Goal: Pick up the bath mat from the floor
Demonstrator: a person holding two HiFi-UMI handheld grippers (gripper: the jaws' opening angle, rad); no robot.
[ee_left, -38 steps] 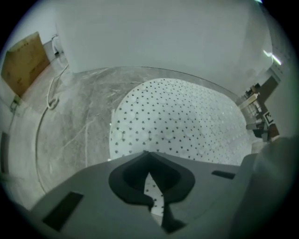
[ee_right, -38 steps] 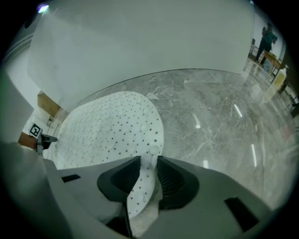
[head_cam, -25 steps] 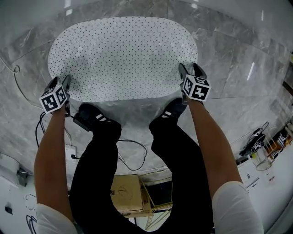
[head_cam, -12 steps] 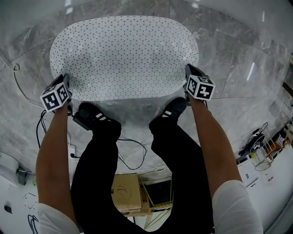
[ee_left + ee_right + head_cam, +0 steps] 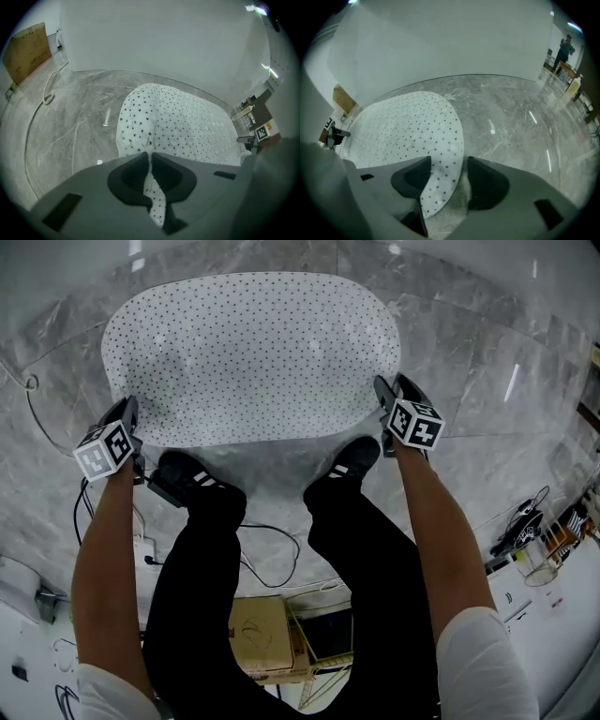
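The grey marble floor (image 5: pixel 487 343) carries the white, dotted, oval bath mat (image 5: pixel 253 352), which lies spread just ahead of the person's black shoes (image 5: pixel 192 479). The left hand-held gripper (image 5: pixel 127 411) has just been closing and now pinches the mat's near-left edge, which seems to rise slightly off the floor. The right hand-held gripper (image 5: pixel 392 388) has just been opening. Its jaws stand spread, with the mat's near-right edge loose between them.

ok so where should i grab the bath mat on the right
Pinch the bath mat at its thin near-right rim, coming steeply from above: it is a flat, floppy sheet on the floor, so only the edge fits between jaws. The right tool straddles it there, jaws just opened, not pressing.
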